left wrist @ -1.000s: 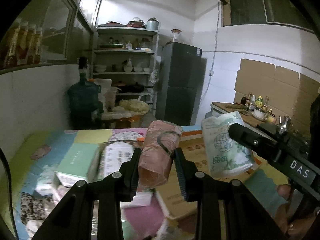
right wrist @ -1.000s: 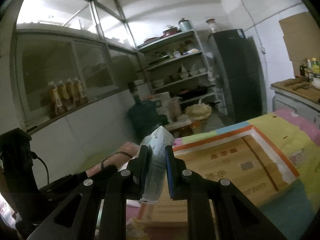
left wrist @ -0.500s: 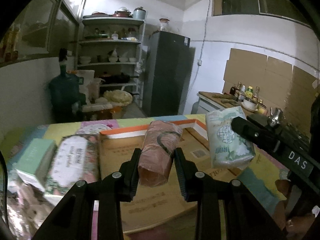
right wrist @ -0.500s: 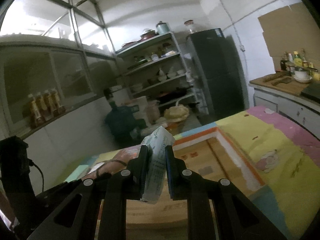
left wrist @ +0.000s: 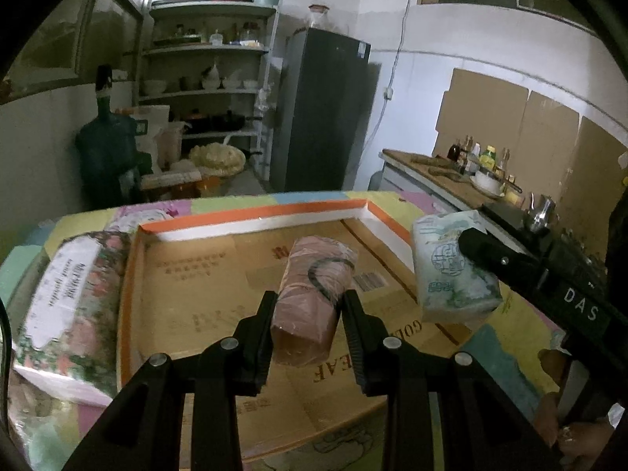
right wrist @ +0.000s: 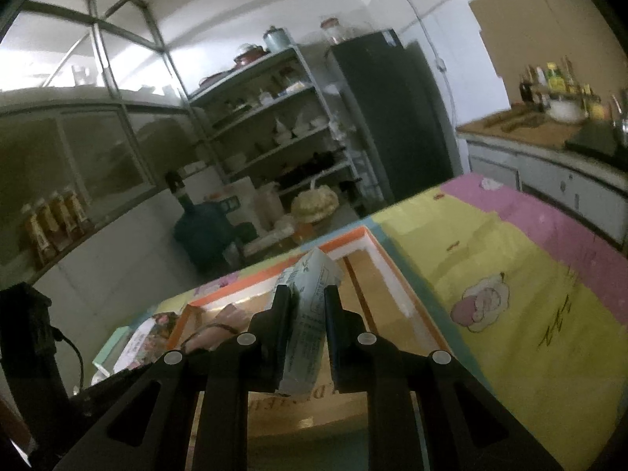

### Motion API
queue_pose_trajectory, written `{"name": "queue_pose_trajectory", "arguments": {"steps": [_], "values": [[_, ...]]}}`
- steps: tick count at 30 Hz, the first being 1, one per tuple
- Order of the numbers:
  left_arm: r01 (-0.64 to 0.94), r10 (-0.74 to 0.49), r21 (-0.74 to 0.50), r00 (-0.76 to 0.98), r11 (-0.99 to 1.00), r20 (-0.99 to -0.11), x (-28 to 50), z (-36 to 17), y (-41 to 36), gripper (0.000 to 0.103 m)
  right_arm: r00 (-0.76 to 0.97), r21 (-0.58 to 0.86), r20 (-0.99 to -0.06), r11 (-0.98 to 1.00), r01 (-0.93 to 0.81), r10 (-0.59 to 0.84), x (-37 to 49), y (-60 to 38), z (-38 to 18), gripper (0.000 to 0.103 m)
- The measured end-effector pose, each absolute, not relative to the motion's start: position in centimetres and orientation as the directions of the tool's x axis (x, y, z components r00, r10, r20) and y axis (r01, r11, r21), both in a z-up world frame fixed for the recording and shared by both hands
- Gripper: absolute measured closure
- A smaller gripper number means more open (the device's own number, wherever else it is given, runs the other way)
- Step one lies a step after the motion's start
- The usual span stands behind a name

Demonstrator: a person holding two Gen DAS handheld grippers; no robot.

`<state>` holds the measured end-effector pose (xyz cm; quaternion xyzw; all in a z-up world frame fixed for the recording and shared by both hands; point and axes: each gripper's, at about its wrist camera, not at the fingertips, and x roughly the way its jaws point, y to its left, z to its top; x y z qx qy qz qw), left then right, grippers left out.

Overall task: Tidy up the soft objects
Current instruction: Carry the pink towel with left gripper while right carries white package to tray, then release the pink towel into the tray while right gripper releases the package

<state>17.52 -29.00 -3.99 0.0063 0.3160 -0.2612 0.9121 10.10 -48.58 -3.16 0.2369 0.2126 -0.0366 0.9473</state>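
Observation:
My left gripper [left wrist: 308,302] is shut on a pink rolled cloth [left wrist: 312,294] bound with a dark band, held above a shallow cardboard box [left wrist: 251,221] with an orange and white rim. My right gripper [right wrist: 307,298] is shut on a pale green tissue pack [right wrist: 308,325]; the pack also shows in the left wrist view [left wrist: 447,271], held over the box's right side. The pink roll shows low left in the right wrist view [right wrist: 219,329]. The box rim also shows there [right wrist: 396,274].
A floral tissue pack [left wrist: 74,294] and a mint green pack [right wrist: 114,343] lie left of the box on a pastel patchwork mat [right wrist: 510,294]. Behind stand a water jug [left wrist: 106,157], shelves [left wrist: 208,90], a dark fridge [left wrist: 322,114] and a counter with bottles [left wrist: 471,165].
Both grippers have swung right and forward over the cardboard box, each still holding its item. The packs at the left have shifted toward the frame edge.

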Motion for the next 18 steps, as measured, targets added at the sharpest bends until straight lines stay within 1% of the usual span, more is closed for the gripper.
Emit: {"name": "queue_pose_trajectory", "arguments": {"steps": [6,18], "values": [[0.481,-0.465,-0.155,0.636,0.863,-0.616,18.0,-5.2,-30.2,0.07,0.889,0.464,-0.455,0.867,0.183,0.056,10.9,-49.5,-4.3,0.086],[0.481,-0.457,-0.165,0.59,0.861,-0.665,18.7,-6.6,-31.0,0.07,0.843,0.471,-0.532,0.855,0.217,0.079,12.6,-50.0,-6.0,0.086]]}}
